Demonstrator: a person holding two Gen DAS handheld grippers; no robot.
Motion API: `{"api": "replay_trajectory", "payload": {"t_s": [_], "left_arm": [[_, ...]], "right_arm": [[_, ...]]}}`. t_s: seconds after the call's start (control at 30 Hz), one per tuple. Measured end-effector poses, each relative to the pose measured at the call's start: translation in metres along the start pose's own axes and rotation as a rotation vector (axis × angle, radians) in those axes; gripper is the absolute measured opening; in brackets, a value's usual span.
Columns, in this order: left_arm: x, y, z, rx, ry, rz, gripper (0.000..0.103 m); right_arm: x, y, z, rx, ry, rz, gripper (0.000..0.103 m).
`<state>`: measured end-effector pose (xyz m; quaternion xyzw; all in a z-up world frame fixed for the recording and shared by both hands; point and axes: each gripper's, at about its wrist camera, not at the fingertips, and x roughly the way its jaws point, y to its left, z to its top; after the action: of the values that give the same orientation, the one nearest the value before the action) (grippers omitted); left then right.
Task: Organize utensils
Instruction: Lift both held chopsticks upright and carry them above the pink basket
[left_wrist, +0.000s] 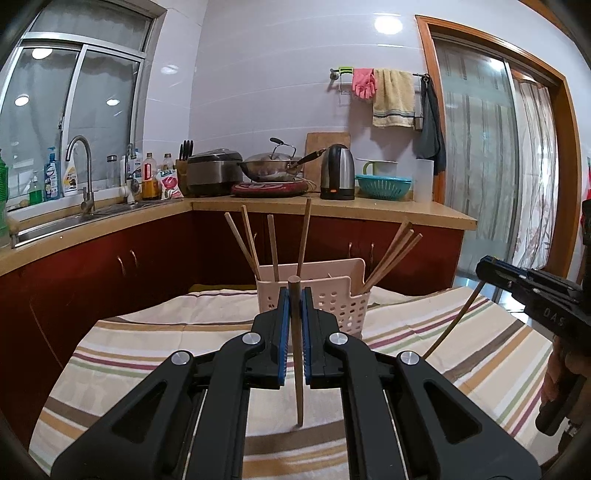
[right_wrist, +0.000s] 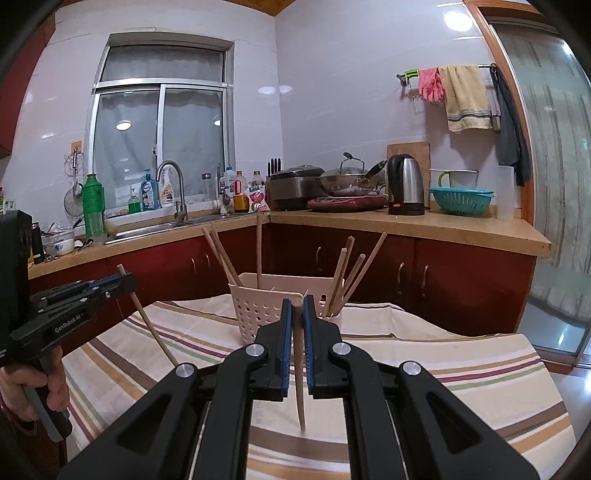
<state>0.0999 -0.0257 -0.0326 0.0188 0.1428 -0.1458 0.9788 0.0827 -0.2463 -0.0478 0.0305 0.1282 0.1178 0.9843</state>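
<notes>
A pale pink perforated utensil holder (left_wrist: 332, 299) stands on the striped cloth and holds several wooden chopsticks (left_wrist: 273, 251); it also shows in the right wrist view (right_wrist: 258, 314). My left gripper (left_wrist: 295, 295) is shut on a wooden chopstick (left_wrist: 297, 369) that hangs upright, tip down, in front of the holder. My right gripper (right_wrist: 297, 306) is shut on another wooden chopstick (right_wrist: 300, 387), also upright. Each gripper shows in the other's view, the right (left_wrist: 484, 267) and the left (right_wrist: 125, 280), each with its chopstick slanting down.
The table wears a striped cloth (left_wrist: 147, 350). Behind runs an L-shaped counter (left_wrist: 369, 210) with sink (left_wrist: 55, 221), rice cooker, wok (left_wrist: 269, 166), kettle (left_wrist: 338, 171) and teal colander (left_wrist: 384, 184). Red cabinets stand below. A glass door is at right.
</notes>
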Motion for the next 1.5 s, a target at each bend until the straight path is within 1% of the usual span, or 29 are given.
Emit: {"api": "replay_trajectory", "payload": {"t_s": [0.3,0.47,0.77,1.07,1.4,1.5], "left_arm": [[0.015,0.008,0.010,-0.007,-0.007,-0.010,0.007],[0.019,0.008,0.021,-0.008,-0.022,-0.024,0.007],[0.027,0.006,0.055,0.008,-0.091,-0.028,0.007],[0.028,0.002,0.095,0.029,-0.204,-0.030,0.007],[0.045,0.003,0.124,0.034,-0.273,-0.001,0.007],[0.055,0.003,0.129,0.035,-0.276,0.010,0.007]], "right_arm": [[0.014,0.000,0.007,0.000,0.004,0.012,0.007],[0.018,0.000,0.018,0.006,-0.010,0.029,0.007],[0.027,0.004,0.051,-0.021,-0.078,0.046,0.007],[0.034,0.006,0.086,-0.044,-0.166,0.051,0.007],[0.051,0.001,0.115,-0.060,-0.231,0.046,0.007],[0.060,-0.001,0.121,-0.052,-0.240,0.050,0.007]]}}
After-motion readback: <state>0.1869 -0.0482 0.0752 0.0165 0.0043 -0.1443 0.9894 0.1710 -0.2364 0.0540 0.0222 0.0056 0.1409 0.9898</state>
